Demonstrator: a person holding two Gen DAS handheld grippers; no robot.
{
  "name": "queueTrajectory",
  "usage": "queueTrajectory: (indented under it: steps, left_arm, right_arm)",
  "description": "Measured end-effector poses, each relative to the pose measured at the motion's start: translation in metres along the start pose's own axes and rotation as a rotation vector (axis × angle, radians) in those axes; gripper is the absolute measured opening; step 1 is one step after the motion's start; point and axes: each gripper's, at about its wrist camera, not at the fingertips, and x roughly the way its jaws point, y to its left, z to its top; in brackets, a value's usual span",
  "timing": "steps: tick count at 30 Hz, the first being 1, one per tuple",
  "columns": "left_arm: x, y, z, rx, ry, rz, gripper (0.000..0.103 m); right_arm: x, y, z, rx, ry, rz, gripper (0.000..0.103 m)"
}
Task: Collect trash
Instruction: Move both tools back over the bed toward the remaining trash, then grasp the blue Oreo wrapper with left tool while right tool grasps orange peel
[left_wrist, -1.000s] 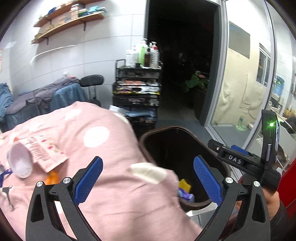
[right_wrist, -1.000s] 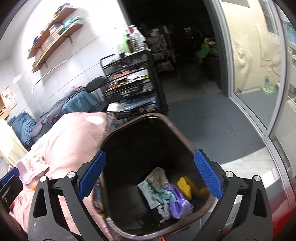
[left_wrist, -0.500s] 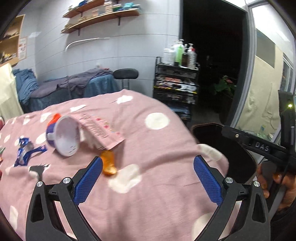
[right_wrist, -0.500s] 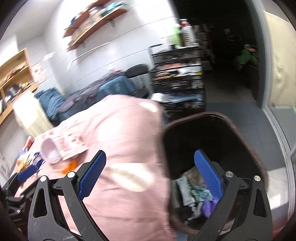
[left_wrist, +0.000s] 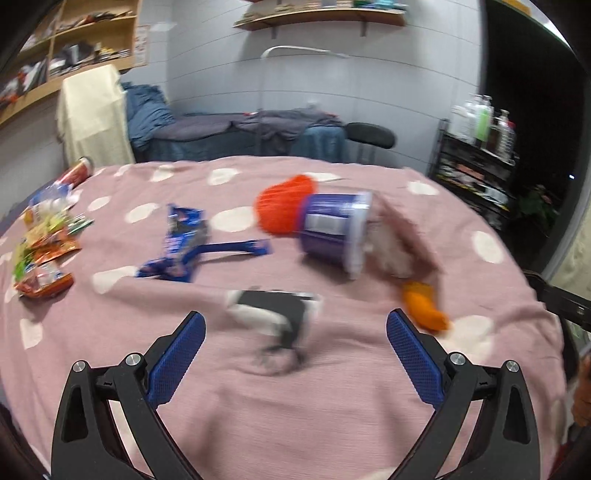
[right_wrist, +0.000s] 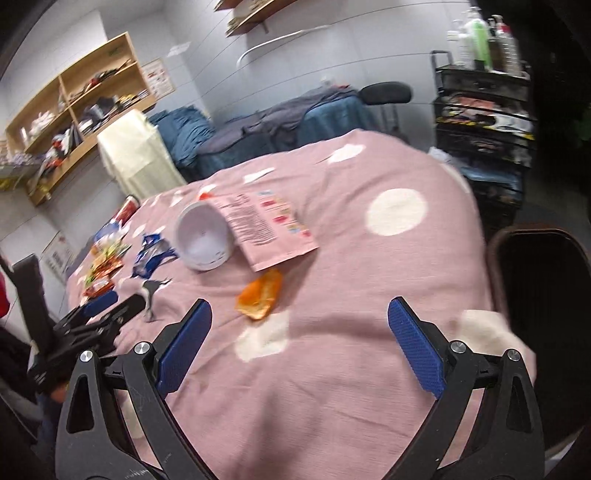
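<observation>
Both sets of fingers spread wide and empty: left gripper (left_wrist: 295, 343) over the black-and-white scrap (left_wrist: 275, 308), right gripper (right_wrist: 297, 341) near the orange wrapper (right_wrist: 260, 293). Trash scattered on the pink spotted cloth (right_wrist: 369, 369) covering the worktop: tipped purple cup (left_wrist: 334, 234), pink leaflet (right_wrist: 264, 229) touching its mouth, blue wrapper (left_wrist: 181, 245), snack packets (left_wrist: 42, 251) at the far left. Bin (right_wrist: 543, 280) just beside the right edge. Likely risks: pinching cloth together with a flat wrapper, dragging the cover and sliding other litter off; nudging the cup into a roll; misjudging the blurred scrap's outline.
</observation>
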Motion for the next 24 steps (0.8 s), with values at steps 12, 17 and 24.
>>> queueTrajectory:
  steps: [12, 17, 24]
  left_arm:
    - [0.045, 0.073, 0.029, -0.05, 0.067, 0.111, 0.097]
    - [0.073, 0.08, 0.045, -0.023, 0.12, 0.135, 0.097]
    - [0.112, 0.081, 0.051, -0.002, 0.22, 0.147, 0.062]
  right_arm:
    - [0.085, 0.057, 0.006, -0.145, 0.268, -0.051, 0.086]
    - [0.121, 0.051, 0.017, -0.113, 0.352, -0.106, 0.076]
    - [0.149, 0.044, 0.016, -0.098, 0.434, -0.113, 0.031]
